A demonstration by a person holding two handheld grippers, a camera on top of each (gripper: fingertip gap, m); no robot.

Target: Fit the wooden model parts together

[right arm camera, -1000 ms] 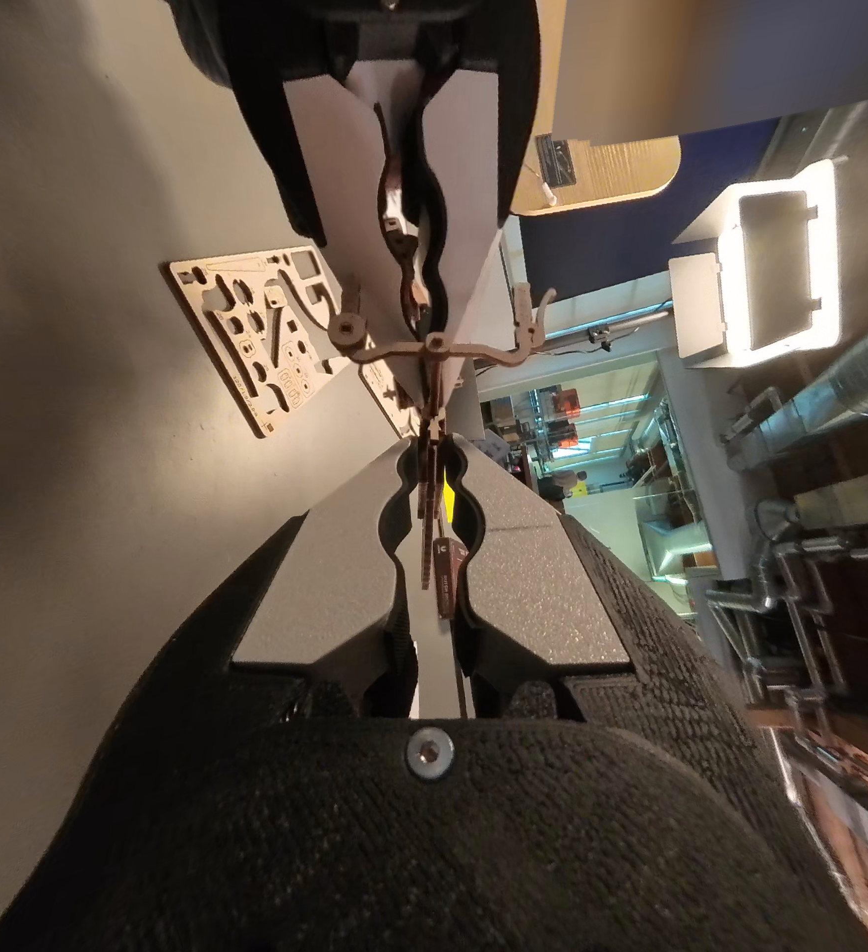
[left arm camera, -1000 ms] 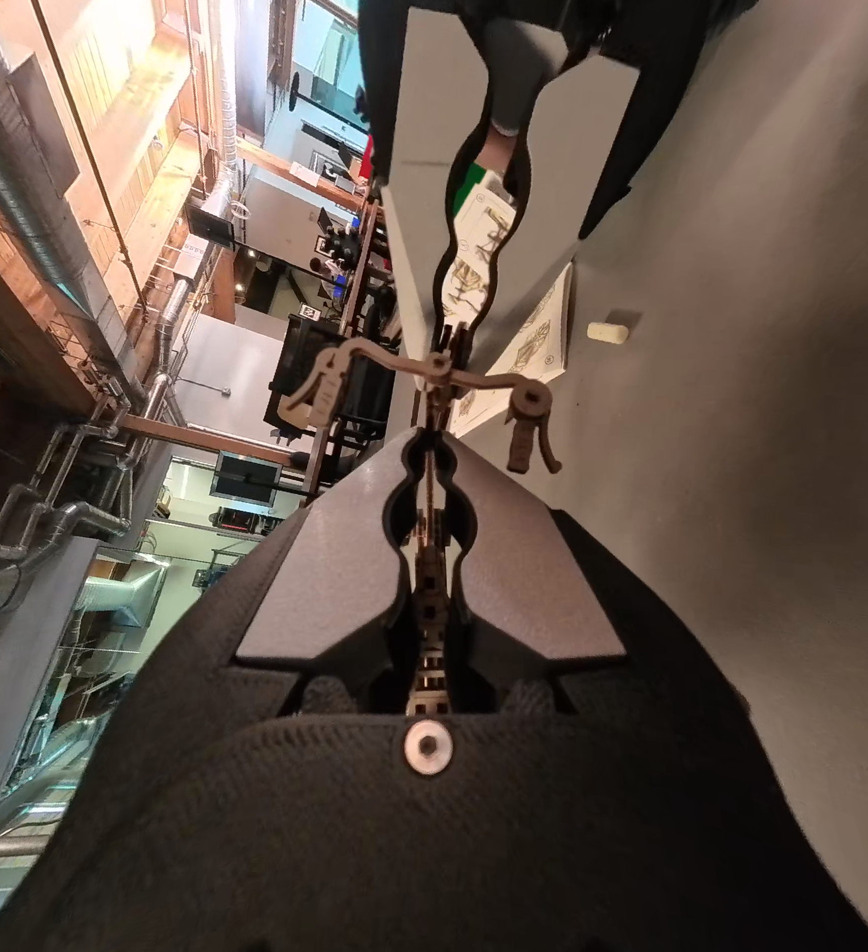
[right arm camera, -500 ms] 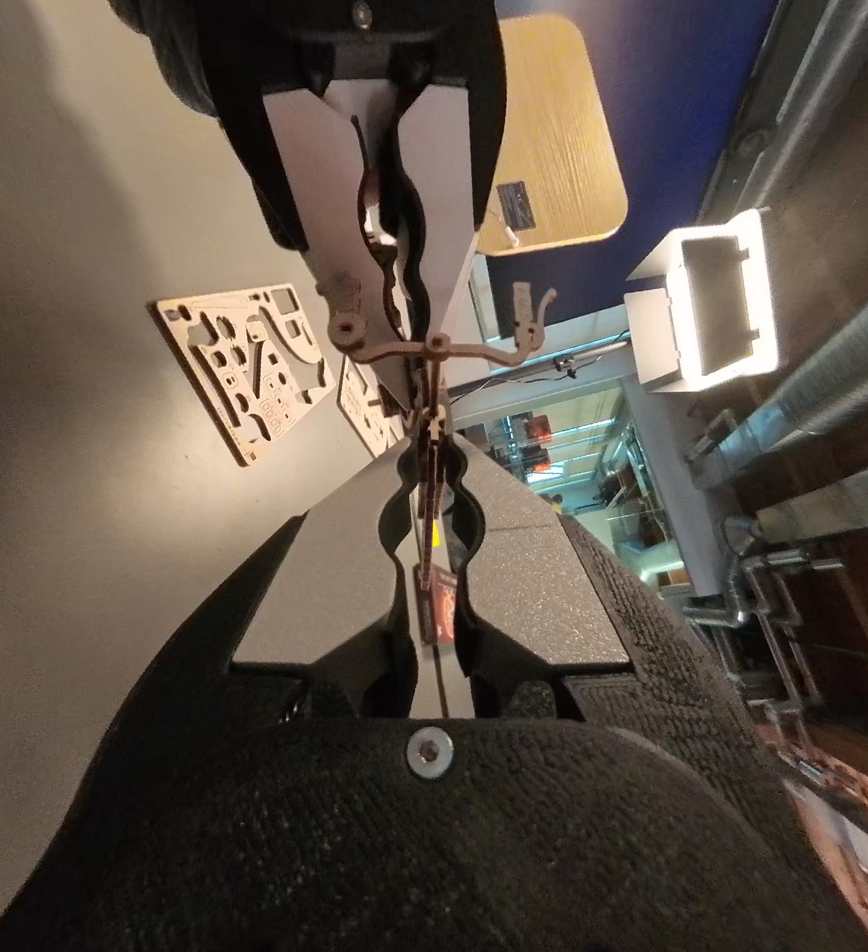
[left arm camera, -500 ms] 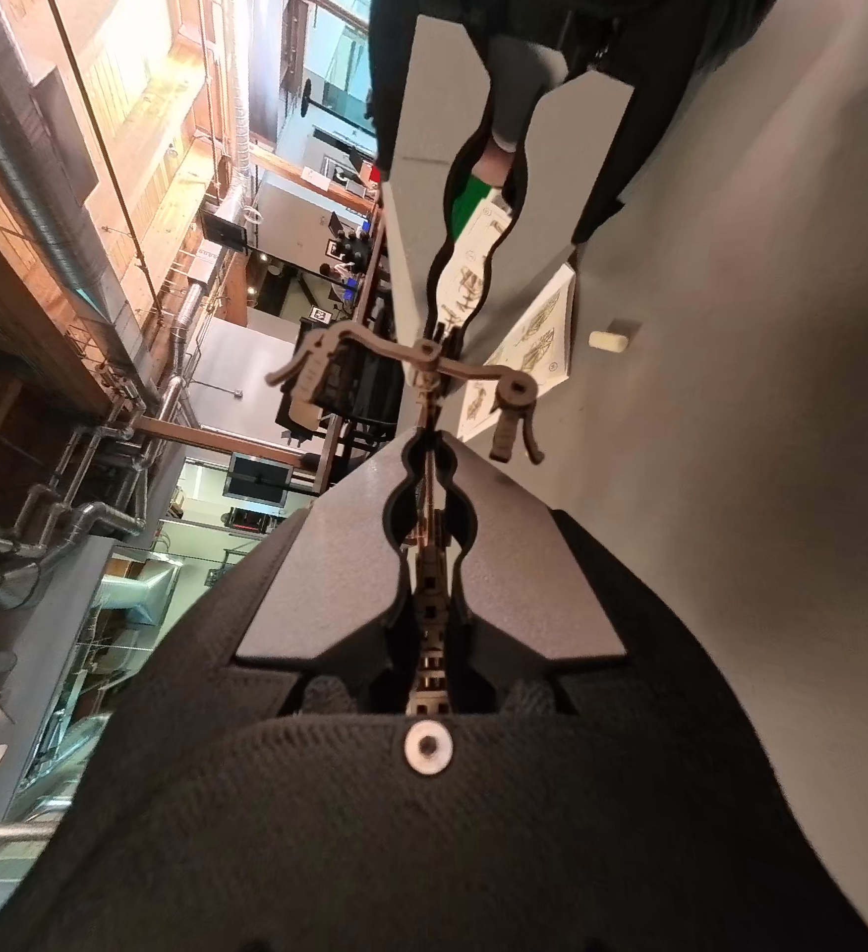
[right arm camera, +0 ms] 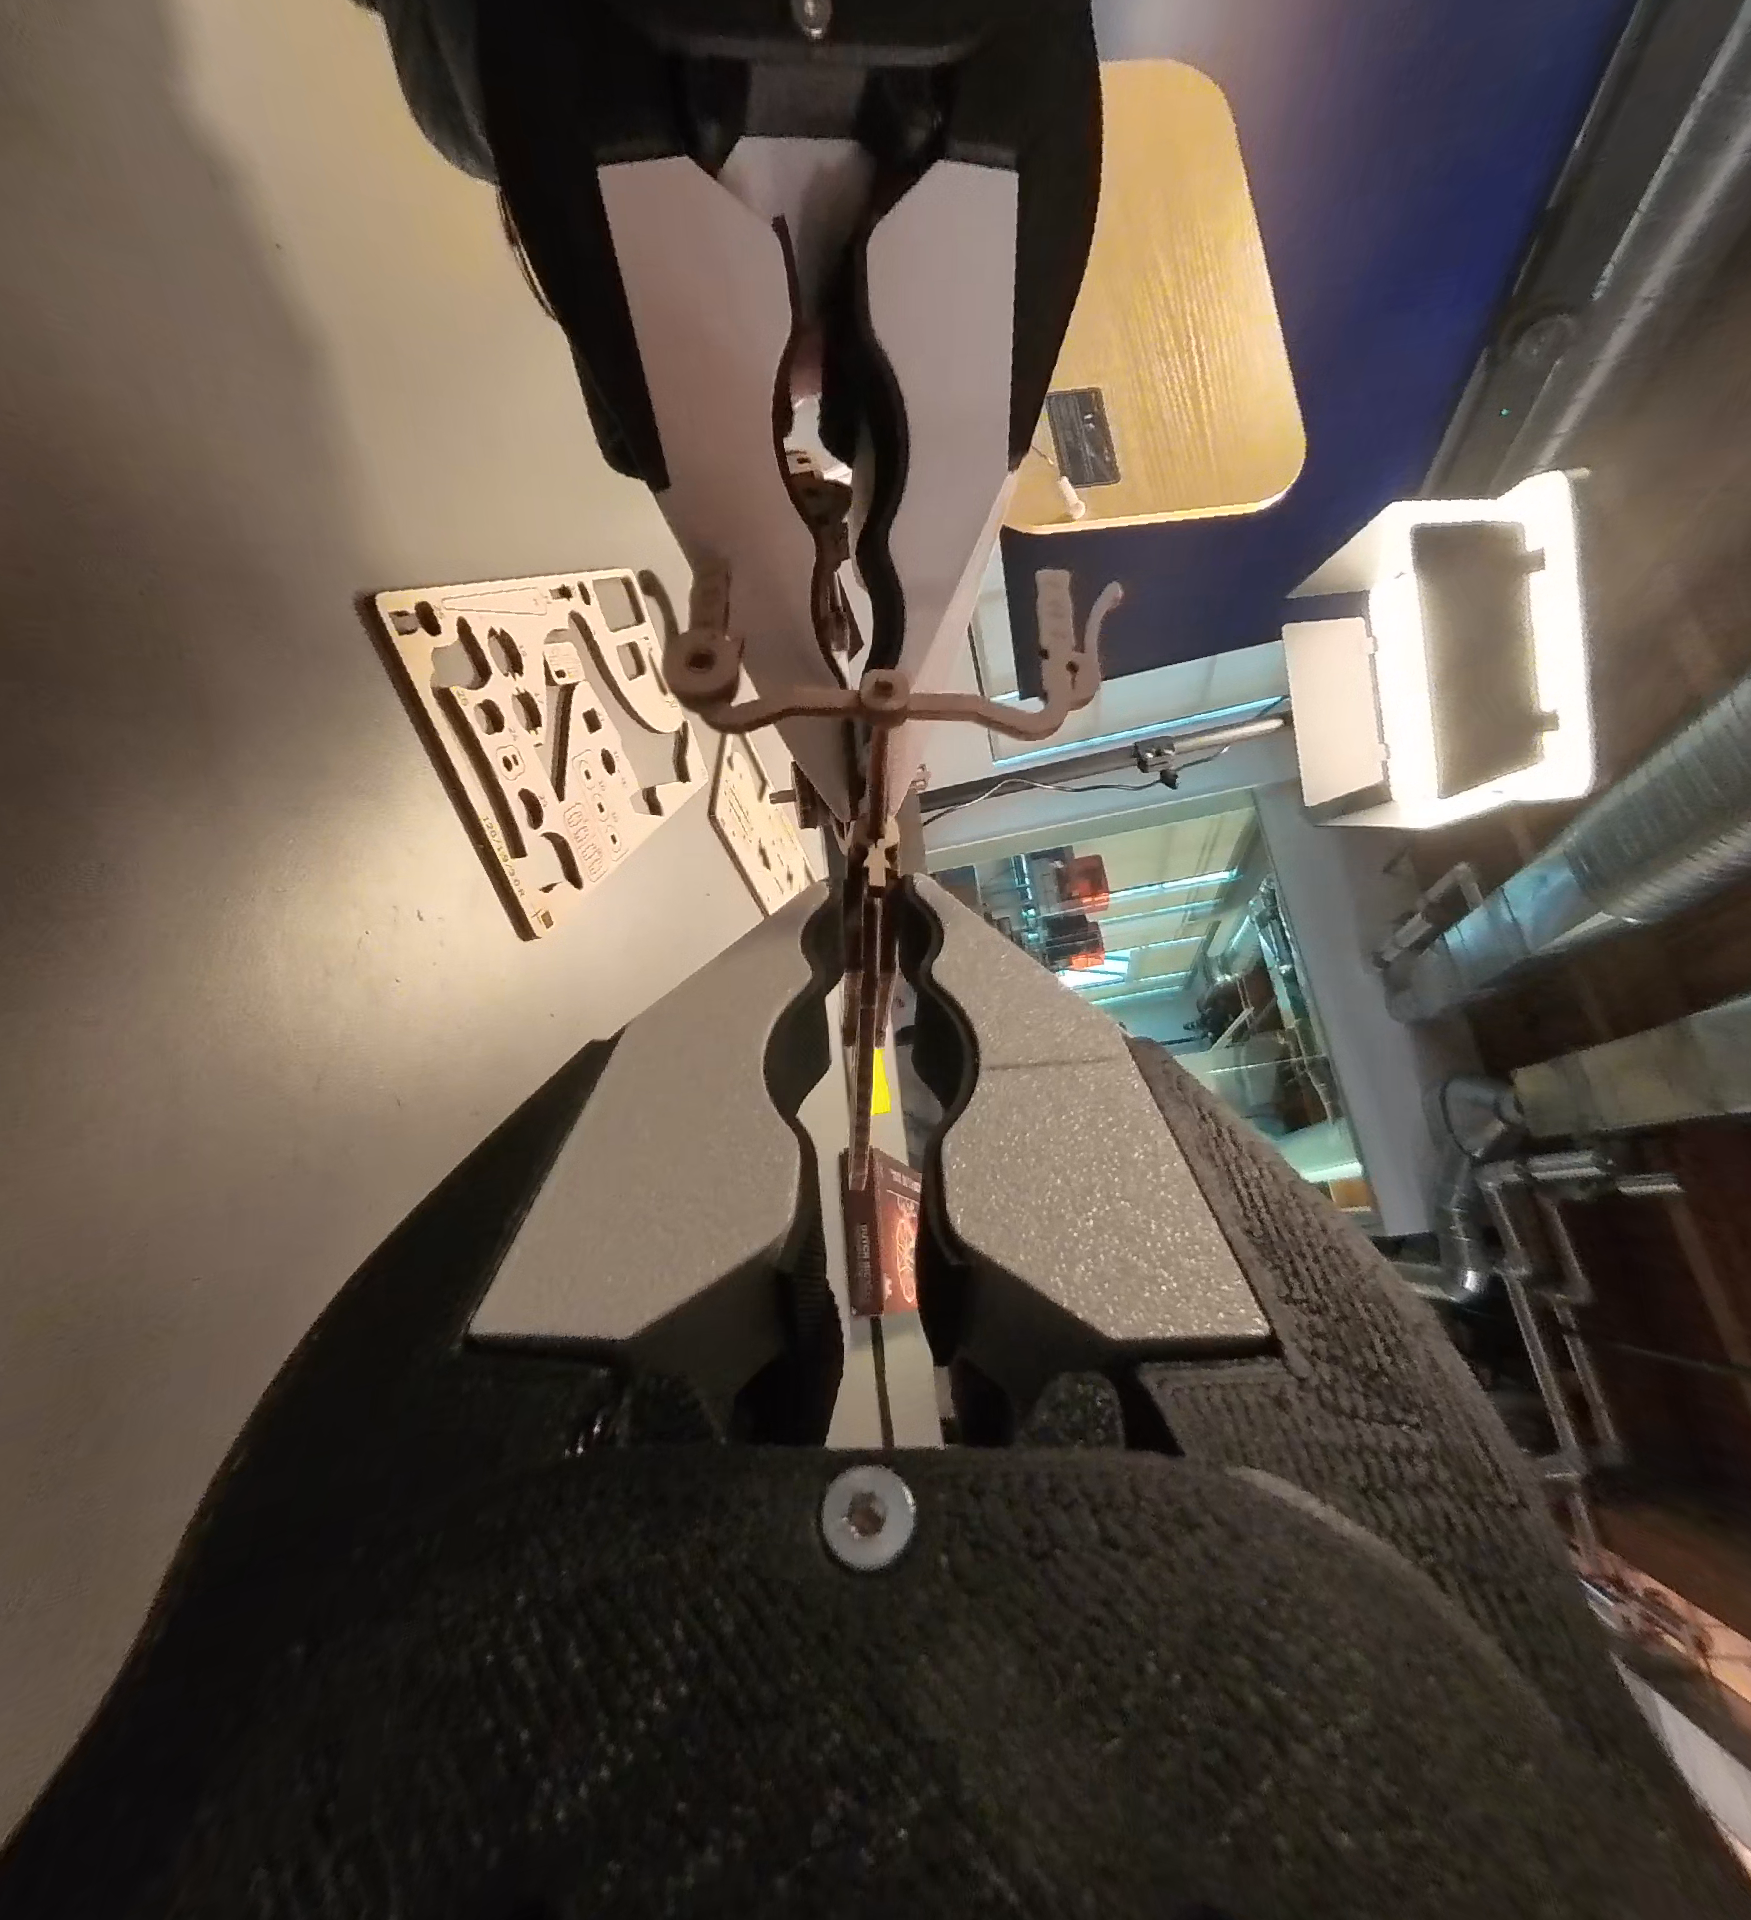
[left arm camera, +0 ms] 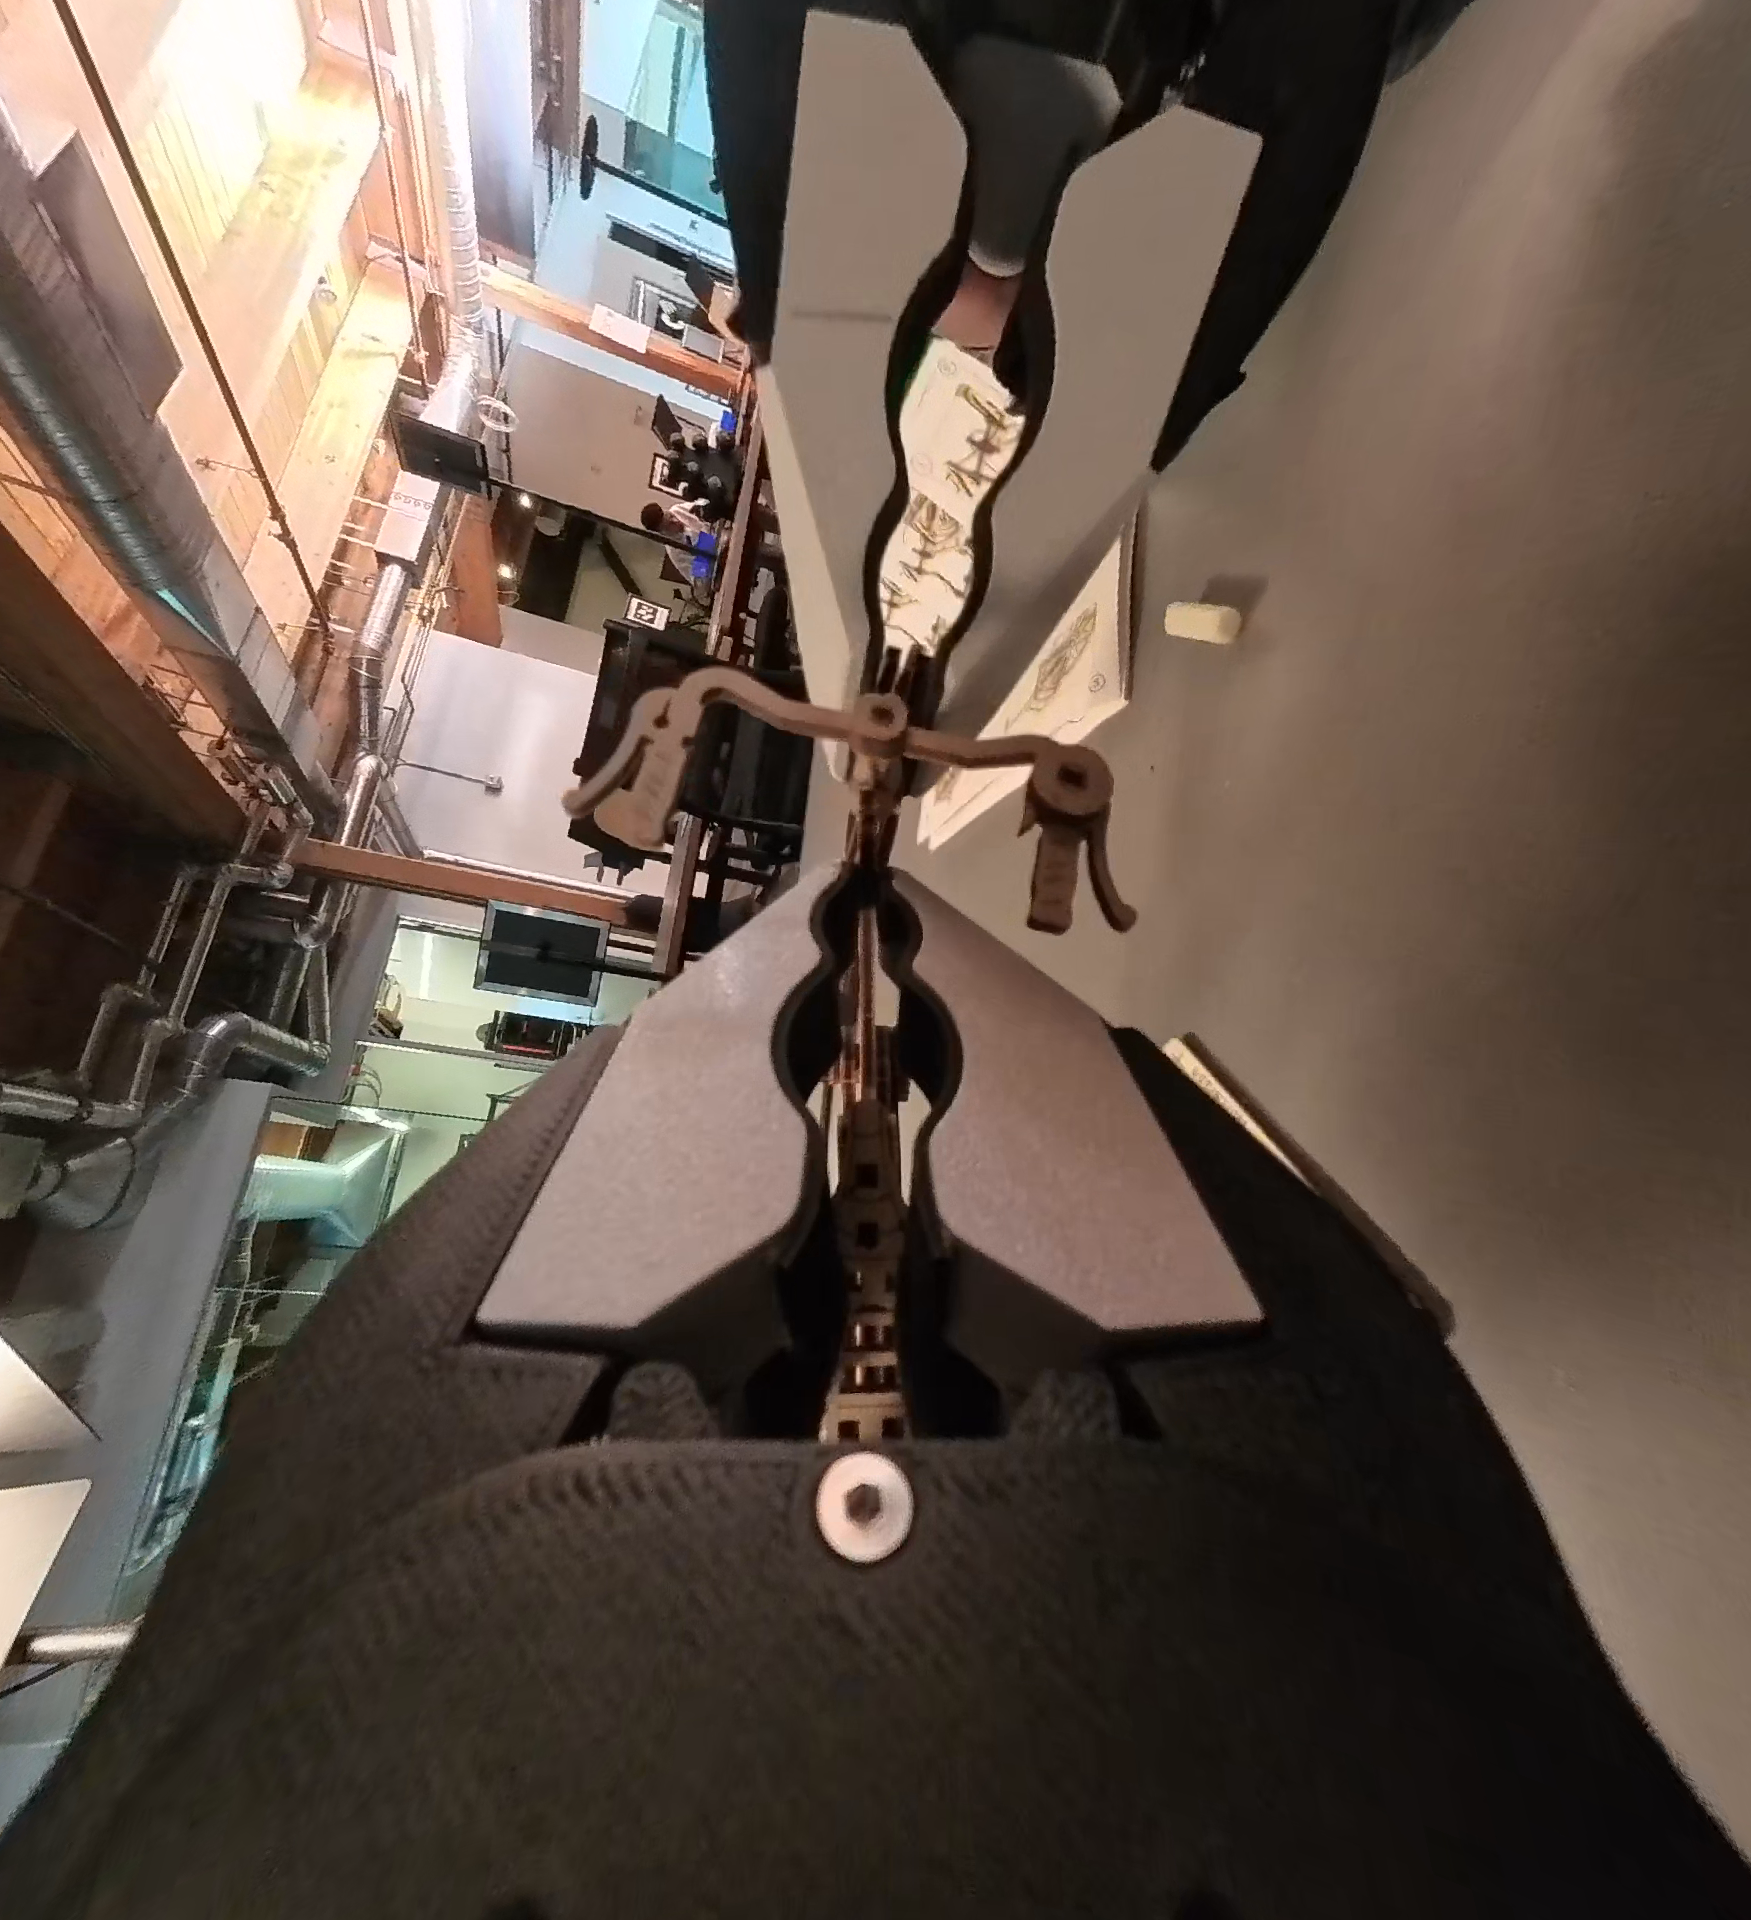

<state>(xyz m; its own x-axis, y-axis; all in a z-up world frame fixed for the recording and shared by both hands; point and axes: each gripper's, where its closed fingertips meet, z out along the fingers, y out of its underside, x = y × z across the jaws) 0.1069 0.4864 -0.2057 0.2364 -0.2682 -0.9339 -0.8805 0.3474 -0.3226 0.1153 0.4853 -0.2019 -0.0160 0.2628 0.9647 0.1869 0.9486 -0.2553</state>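
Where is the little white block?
In the left wrist view, the little white block lies alone on the grey table, right of the instruction sheet.

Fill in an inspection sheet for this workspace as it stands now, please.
Surface: grey table, matte, mostly bare.
Job's things: wooden handlebar assembly held in the air between both grippers; punched-out part sheet flat on the table.
Clutter: instruction sheets; small white block.
Grippers: left gripper shut on the assembly; right gripper shut on it from the opposite side.
Cables: nothing seen on the table.
Surroundings: metal ducts; white bin.
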